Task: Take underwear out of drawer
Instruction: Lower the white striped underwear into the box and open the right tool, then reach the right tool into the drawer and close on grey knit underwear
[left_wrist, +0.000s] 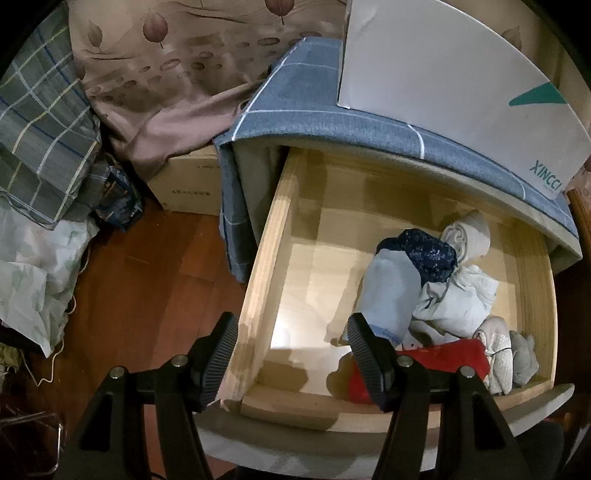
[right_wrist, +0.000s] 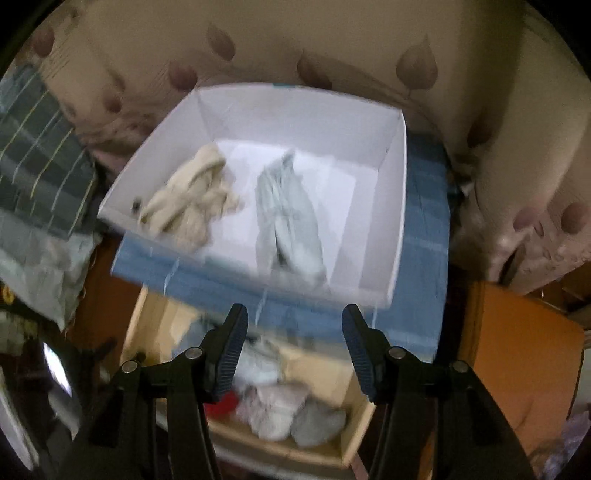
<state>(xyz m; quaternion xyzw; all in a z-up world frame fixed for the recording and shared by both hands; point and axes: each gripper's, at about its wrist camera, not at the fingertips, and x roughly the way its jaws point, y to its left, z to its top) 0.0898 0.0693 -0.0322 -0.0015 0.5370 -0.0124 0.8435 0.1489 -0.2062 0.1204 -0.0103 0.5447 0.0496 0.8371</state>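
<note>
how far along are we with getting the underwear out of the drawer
Done: a beige garment and a pale grey garment lie in the white cardboard box. In hand: nothing; the right gripper and left gripper are both open. Left: several rolled pieces in the wooden drawer, including a red one.

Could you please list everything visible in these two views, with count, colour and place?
drawer: one, pale wood, pulled open under the blue-covered cabinet
rolled garments: several, light blue, navy, white, red, grey, piled at one end of the drawer
white box: one, on the cabinet top
garments in box: two, beige and pale green, on its floor
blue checked cloth: one, draped over the cabinet
leaf-print curtain: one, beige, behind
cardboard box: one, tan, on the wooden floor
left gripper: black fingers open, empty, over the drawer
right gripper: black fingers open, empty, near the box
</note>
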